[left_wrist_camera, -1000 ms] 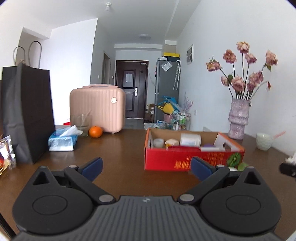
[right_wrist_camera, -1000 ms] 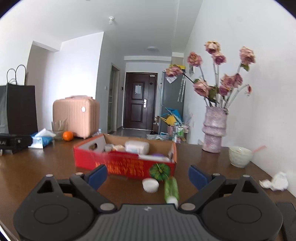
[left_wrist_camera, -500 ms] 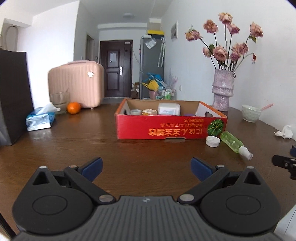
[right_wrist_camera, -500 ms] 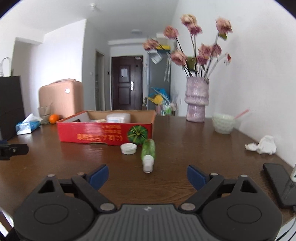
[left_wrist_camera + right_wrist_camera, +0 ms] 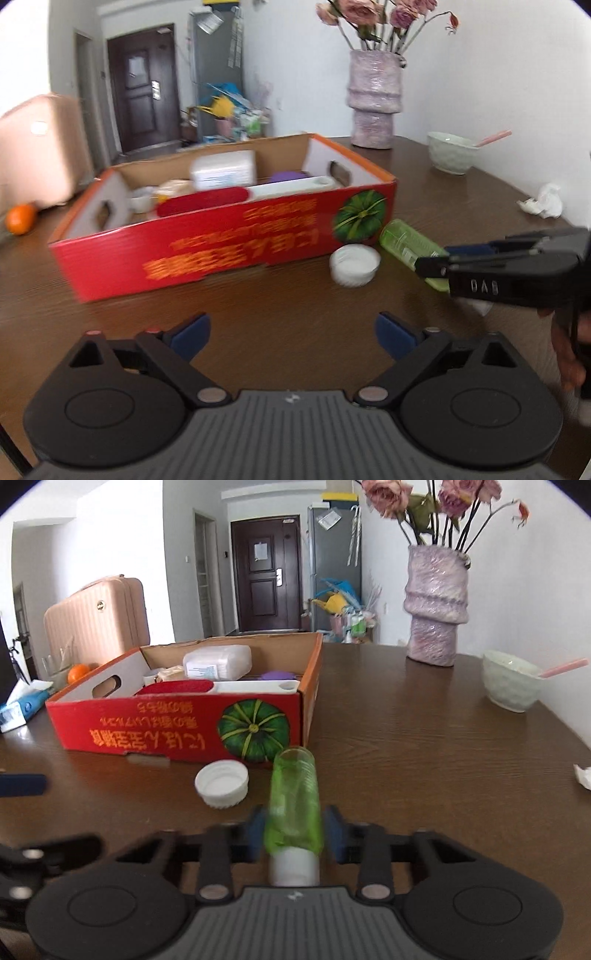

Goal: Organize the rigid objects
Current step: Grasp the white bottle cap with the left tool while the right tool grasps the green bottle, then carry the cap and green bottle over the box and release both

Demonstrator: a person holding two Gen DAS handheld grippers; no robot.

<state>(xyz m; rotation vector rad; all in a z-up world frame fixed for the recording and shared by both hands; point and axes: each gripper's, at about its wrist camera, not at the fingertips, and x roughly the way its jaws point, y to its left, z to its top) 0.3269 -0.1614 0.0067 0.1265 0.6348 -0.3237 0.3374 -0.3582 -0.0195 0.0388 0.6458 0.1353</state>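
In the left wrist view, the left tool is being held low over the dark wooden bench, its blue-padded jaws spread wide with nothing between them after having just narrowed a little. Ahead of it, a red cardboard box is being shown standing on the bench, filled with a white container, a red flat item, a long white piece and something purple. Just beside the box's right front corner, a white cap is lying open side up, and next to that a green bottle is lying on its side. The right tool is being seen from the side at the right edge, its tips over the near end of the bottle. Farther back, a pink vase of dried roses, a pale bowl, a crumpled tissue and an orange are being shown on the bench. In the right wrist view, the right tool is being closed around the green bottle, which is lying between the blue pads with its white neck toward the camera; the jaws have just been closing, and whether the pads are already pressing on the bottle cannot be told through the blur. The white cap is resting just left of the bottle, in front of the red box, and a pink suitcase is standing at the far left.
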